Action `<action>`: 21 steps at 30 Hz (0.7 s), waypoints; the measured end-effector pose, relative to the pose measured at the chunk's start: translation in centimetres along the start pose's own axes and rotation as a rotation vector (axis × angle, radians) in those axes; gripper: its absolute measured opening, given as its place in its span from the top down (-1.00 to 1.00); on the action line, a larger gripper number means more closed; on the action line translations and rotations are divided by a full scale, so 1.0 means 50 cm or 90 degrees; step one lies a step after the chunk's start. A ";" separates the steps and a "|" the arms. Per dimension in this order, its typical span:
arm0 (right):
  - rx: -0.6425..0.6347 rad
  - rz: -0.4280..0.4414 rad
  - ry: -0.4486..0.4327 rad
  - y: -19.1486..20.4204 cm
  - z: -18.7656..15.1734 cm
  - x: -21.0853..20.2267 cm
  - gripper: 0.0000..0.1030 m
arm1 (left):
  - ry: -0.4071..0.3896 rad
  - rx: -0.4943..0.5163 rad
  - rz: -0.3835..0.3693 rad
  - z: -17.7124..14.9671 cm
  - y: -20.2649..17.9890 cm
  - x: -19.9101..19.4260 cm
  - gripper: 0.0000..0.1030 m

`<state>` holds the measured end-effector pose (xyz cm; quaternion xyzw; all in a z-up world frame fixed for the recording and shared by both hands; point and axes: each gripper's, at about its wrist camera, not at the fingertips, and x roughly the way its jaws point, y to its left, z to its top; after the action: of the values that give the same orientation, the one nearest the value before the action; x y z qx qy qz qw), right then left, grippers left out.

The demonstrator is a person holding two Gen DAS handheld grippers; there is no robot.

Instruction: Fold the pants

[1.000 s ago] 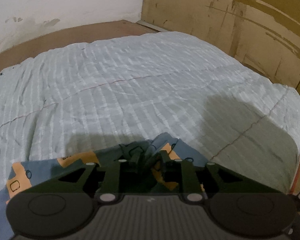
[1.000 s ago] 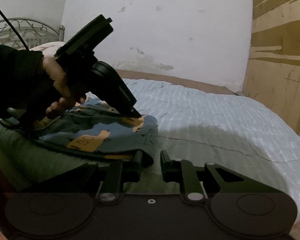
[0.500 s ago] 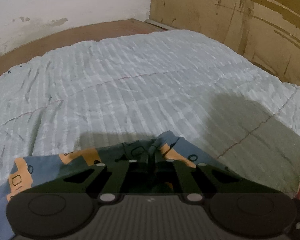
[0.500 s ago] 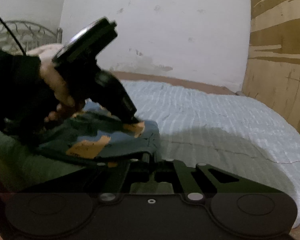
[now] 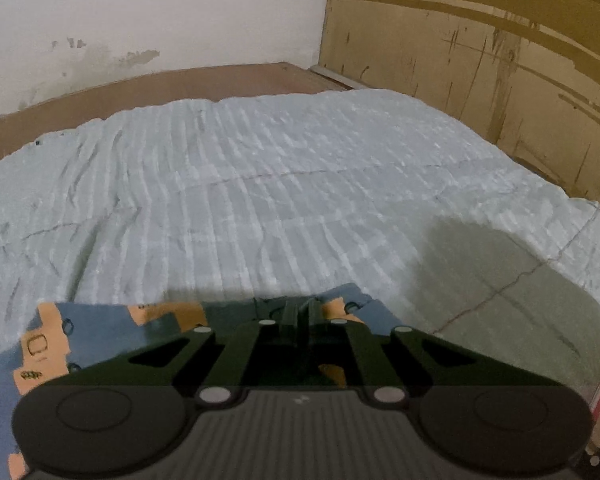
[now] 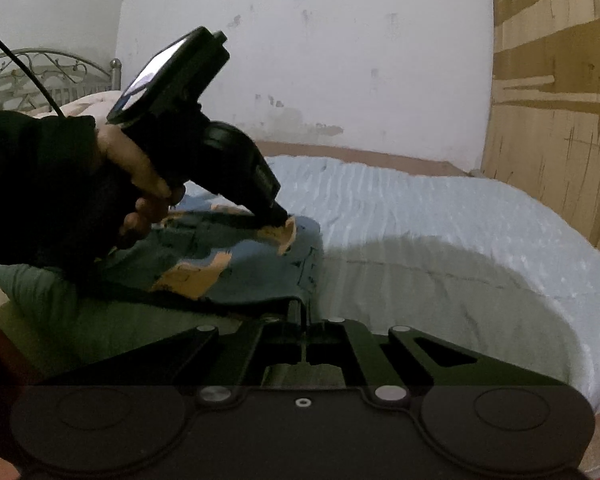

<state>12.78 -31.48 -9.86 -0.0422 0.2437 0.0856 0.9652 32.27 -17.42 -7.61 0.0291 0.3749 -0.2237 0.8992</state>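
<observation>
Closing on the cloth is what both tools have done over the last second: a second ago the right gripper (image 6: 300, 312) stood with its fingers apart at the near edge of the pants (image 6: 236, 256), and now they are pressed together with a fold of that edge between them. The left gripper (image 5: 300, 308) shows the same change in its own view, its fingers drawn tight on the blue and orange fabric where a gap showed before. From the right wrist view the left gripper (image 6: 278, 216) pinches the top layer at its far right corner, and the orange patch there curls up a little, which it did not do earlier.

The pants (image 5: 100, 332) lie bunched at the near left part of the quilt (image 5: 300, 200), partly doubled over already. The wide pale stretch of quilt to the far side and right is where the shadow falls. A hand (image 6: 136, 176) in a dark sleeve grips the left tool's handle.

My reading is that both corners of one end are now held, so the grasp step is done and a lift and carry comes next, probably to lay the cloth out or bring one end over the other. The thin cloth may slip from one pinch if the two tools pull apart unevenly.
</observation>
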 end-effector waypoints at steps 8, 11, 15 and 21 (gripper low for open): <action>0.063 0.011 -0.006 -0.043 0.007 -0.019 0.32 | -0.020 -0.028 0.040 -0.003 0.014 -0.071 -0.34; 0.102 0.001 -0.025 -0.064 0.021 -0.022 -0.18 | -0.023 -0.039 0.084 -0.017 0.026 -0.112 -0.70; 0.090 0.000 -0.026 -0.065 0.072 0.023 -0.71 | -0.042 -0.039 0.155 -0.057 0.042 -0.175 -0.78; 0.060 0.021 -0.004 -0.046 0.150 0.148 -0.93 | -0.029 -0.085 0.258 -0.120 0.094 -0.223 -0.88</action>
<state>23.11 -31.75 -6.74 0.0077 0.2453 0.0900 0.9652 23.39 -7.65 -4.79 0.0391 0.3547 -0.0137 0.9341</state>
